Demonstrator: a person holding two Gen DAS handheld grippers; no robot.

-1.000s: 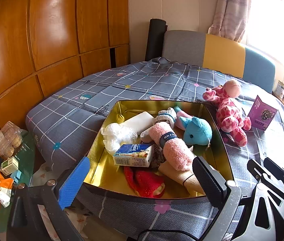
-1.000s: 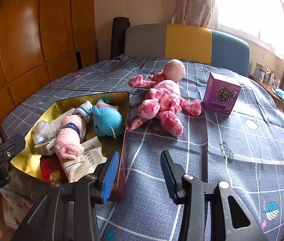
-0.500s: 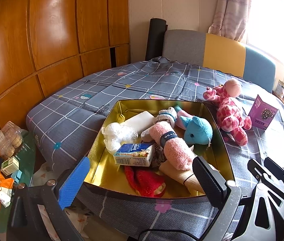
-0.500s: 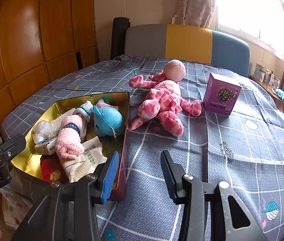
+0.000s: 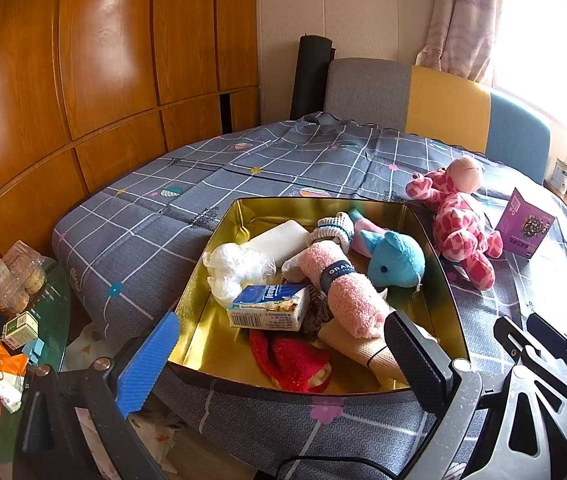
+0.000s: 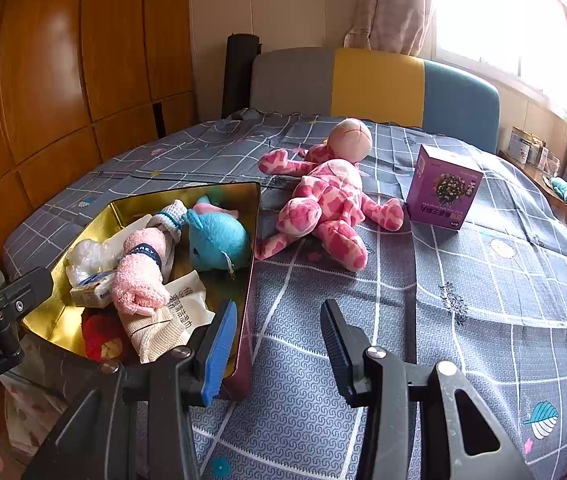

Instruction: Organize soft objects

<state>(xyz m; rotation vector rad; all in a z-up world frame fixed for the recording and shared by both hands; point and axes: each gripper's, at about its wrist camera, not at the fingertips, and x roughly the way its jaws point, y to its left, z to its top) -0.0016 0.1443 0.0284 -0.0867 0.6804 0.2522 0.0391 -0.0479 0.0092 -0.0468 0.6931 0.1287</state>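
A gold tin tray (image 5: 227,344) (image 6: 253,216) sits on the bed, filled with a blue plush (image 5: 397,258) (image 6: 217,242), a rolled pink sock (image 5: 345,288) (image 6: 141,276), a red sock (image 5: 295,360), a white plastic bag (image 5: 235,268), a tissue pack (image 5: 269,306) and beige cloth (image 6: 155,332). A pink spotted plush (image 5: 457,220) (image 6: 331,204) lies on the bedspread right of the tray. My left gripper (image 5: 279,364) stands open before the tray's near wall, holding nothing. My right gripper (image 6: 279,348) is open and holds nothing, low over the bedspread beside the tray's right corner.
A purple box (image 6: 443,188) (image 5: 525,226) stands right of the pink plush. The grey checked bedspread (image 6: 483,300) stretches to a grey, yellow and blue headboard (image 6: 375,84). Wooden panels (image 5: 83,80) line the left wall. A glass side table (image 5: 51,320) holds clutter.
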